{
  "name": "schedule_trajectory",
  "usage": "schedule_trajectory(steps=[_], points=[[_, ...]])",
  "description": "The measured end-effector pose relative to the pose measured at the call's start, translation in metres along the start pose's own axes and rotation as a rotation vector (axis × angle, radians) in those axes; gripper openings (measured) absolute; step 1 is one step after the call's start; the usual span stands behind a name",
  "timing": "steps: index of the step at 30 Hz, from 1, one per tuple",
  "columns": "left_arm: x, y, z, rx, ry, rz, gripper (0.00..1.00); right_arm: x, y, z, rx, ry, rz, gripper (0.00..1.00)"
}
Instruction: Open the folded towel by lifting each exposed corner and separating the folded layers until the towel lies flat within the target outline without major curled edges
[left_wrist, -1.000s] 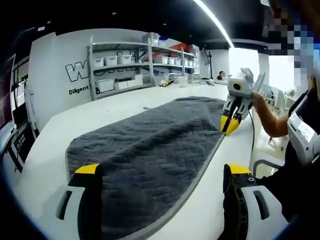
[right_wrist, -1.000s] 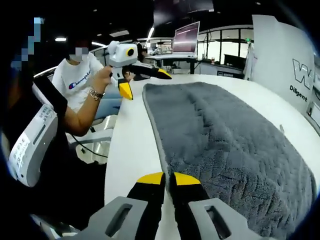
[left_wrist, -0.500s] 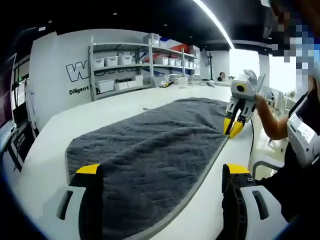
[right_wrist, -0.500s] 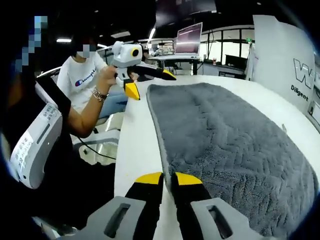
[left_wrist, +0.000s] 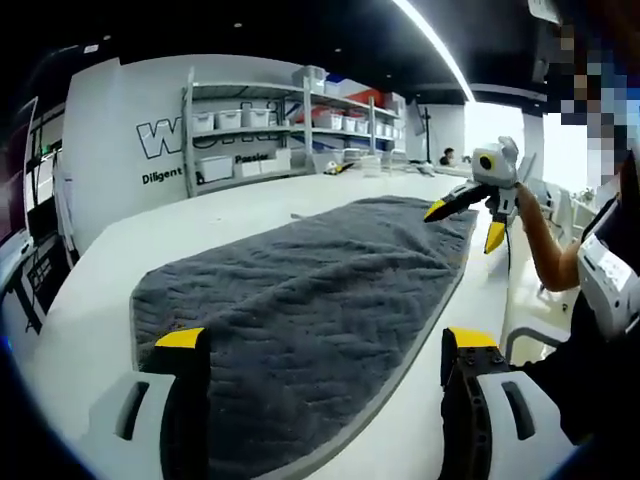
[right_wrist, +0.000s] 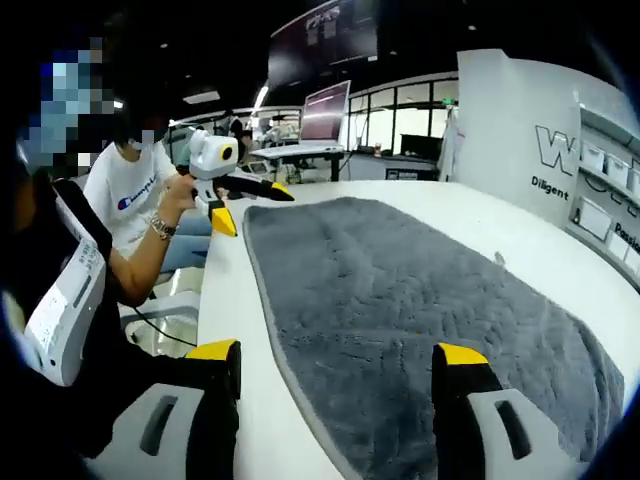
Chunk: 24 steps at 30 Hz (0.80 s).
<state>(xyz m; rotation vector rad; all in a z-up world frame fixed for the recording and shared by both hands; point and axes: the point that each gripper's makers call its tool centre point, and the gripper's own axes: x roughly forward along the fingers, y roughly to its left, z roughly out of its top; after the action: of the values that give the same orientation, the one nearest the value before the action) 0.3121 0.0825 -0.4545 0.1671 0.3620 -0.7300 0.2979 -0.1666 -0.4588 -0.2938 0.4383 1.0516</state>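
Towel (left_wrist: 310, 290) spread on white table (left_wrist: 110, 260) | left gripper (left_wrist: 325, 350) jaws apart | right gripper (right_wrist: 335, 365) jaws apart

A lab or open office workspace: at upper left of the left gripper view, metal shelving (left_wrist: 300, 125) with white storage bins before a lettered white wall (left_wrist: 120, 160); desks with computer monitors (right_wrist: 325, 110) at upper centre of the right gripper view
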Motion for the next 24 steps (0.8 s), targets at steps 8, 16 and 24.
schedule_trajectory(steps=[8,16,24], points=[[0.000,0.000,0.004,-0.006,-0.014,-0.006,0.90,-0.046,-0.050,-0.011,0.083,-0.017,-0.204,0.99],[0.005,-0.007,0.006,0.014,-0.016,-0.032,0.85,-0.090,-0.081,-0.031,0.154,-0.020,-0.328,0.99],[0.012,-0.019,0.000,0.052,0.008,-0.067,0.69,-0.115,-0.098,-0.051,0.201,-0.001,-0.398,0.99]])
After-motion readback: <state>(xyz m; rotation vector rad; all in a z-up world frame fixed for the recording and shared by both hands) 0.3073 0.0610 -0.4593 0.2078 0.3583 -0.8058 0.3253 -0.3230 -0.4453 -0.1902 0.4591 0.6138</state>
